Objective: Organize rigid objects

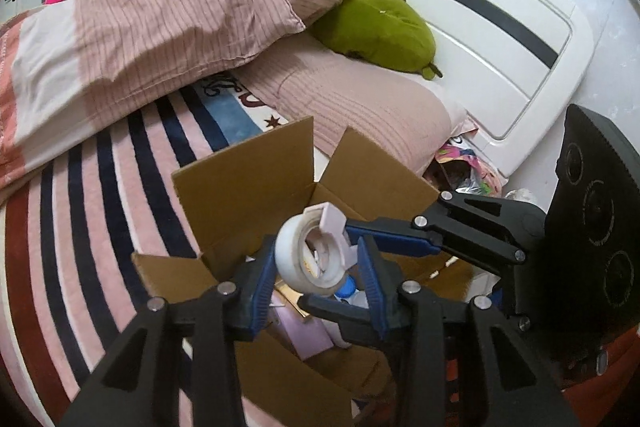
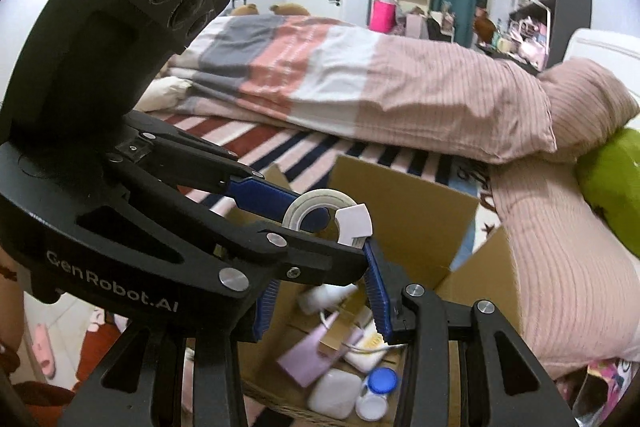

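My left gripper (image 1: 318, 277) is clamped on the tape roll (image 1: 310, 259), holding it above the open cardboard box (image 1: 244, 179) that sits on the bed (image 1: 100, 187), near the bed's pillow end. My right gripper (image 2: 320, 303) hangs spread wide with nothing in it, over the same box (image 2: 404, 203), just beside the left gripper (image 2: 316, 217) and the tape roll (image 2: 320, 203). Inside the box lie a blue-capped bottle (image 2: 378, 393), a white case (image 2: 334, 393) and a lilac card (image 2: 308, 355).
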`<state>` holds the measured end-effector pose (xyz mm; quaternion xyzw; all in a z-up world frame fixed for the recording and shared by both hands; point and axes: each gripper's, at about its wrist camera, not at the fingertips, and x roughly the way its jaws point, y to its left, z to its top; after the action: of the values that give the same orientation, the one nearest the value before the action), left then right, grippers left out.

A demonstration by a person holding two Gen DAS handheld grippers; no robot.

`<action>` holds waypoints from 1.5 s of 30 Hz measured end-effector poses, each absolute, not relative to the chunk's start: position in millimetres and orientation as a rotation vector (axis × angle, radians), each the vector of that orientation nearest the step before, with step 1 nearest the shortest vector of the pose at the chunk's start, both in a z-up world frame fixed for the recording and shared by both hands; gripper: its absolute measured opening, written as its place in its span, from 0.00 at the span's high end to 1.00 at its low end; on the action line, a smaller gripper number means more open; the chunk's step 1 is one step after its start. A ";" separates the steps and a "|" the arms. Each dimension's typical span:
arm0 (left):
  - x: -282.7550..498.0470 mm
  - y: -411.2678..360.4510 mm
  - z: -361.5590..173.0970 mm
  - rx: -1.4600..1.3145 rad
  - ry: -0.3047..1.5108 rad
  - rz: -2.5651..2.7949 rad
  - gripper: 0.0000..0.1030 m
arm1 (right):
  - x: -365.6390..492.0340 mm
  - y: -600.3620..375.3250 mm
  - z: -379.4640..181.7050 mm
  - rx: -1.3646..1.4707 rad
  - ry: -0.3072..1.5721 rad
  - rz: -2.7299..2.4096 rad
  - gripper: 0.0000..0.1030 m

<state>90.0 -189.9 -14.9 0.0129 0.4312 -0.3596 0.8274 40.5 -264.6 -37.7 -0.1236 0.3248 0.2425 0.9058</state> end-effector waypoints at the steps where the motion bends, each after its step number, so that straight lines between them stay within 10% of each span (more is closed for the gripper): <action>1: 90.9 -191.0 -16.0 0.035 0.916 -0.754 0.51 | 42.2 -266.6 -39.7 -0.247 0.676 0.497 0.66; 4: 90.4 -190.2 -15.6 0.046 0.897 -0.730 0.30 | 48.7 -273.7 -46.4 -0.223 0.705 0.479 0.65; 16: 59.9 -147.9 10.2 0.042 0.749 -0.520 0.03 | 46.4 -280.4 -41.9 -0.169 0.720 0.467 0.39; 28: 14.6 -54.7 28.7 -0.080 0.617 -0.171 0.01 | 26.1 -272.2 -11.3 -0.105 0.567 0.543 0.00; 45: 5.7 -31.8 13.6 -0.063 0.644 -0.067 0.01 | 23.9 -253.5 -12.4 -0.106 0.574 0.586 0.00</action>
<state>5.7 -31.8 13.6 -0.0312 0.3162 -0.0327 0.9476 23.9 -253.5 -12.4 -0.0517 0.2791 0.2846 0.9157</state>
